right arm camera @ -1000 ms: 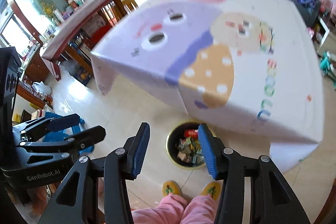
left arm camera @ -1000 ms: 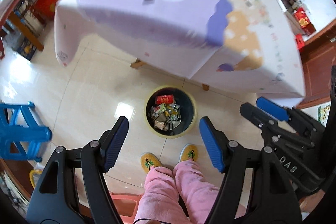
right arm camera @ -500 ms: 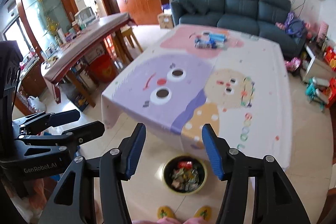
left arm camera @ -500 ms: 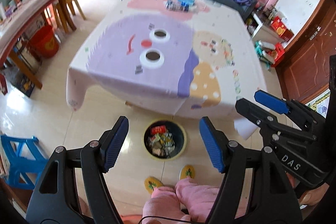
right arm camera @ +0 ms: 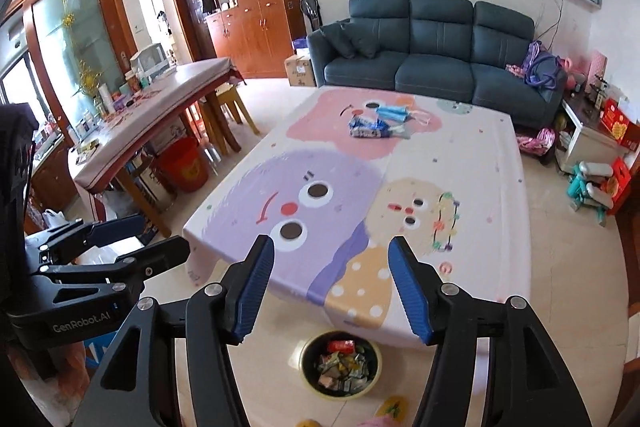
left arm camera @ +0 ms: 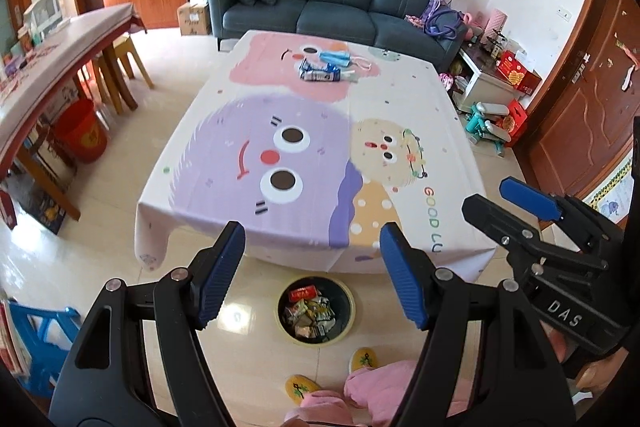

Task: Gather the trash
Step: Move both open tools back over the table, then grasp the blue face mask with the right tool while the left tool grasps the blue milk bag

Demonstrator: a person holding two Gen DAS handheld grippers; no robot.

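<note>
A round bin point(left arm camera: 316, 311) point(right arm camera: 340, 367) full of wrappers stands on the floor by the near edge of the table point(left arm camera: 320, 131) point(right arm camera: 480, 163). At the table's far end lie a blue-and-white wrapper point(left arm camera: 319, 74) point(right arm camera: 369, 129) and a blue face mask point(left arm camera: 335, 57) point(right arm camera: 394, 114). My left gripper point(left arm camera: 313, 239) is open and empty, high over the table's near edge. My right gripper point(right arm camera: 331, 251) holds nothing, and its jaws are opening. Each gripper also shows from the side in the other's view.
A dark sofa point(left arm camera: 332, 7) stands behind the table. A long wooden table point(right arm camera: 160, 115) with stools and a red bucket point(left arm camera: 82, 135) is at the left. Toys and boxes point(left arm camera: 496, 123) lie at the right. A person's pink trouser legs and yellow slippers point(left arm camera: 362, 359) are near the bin.
Both grippers have risen and tipped up from the bin, so the whole tabletop, the sofa and the far wall came into view. The right gripper's jaws have spread wider.
</note>
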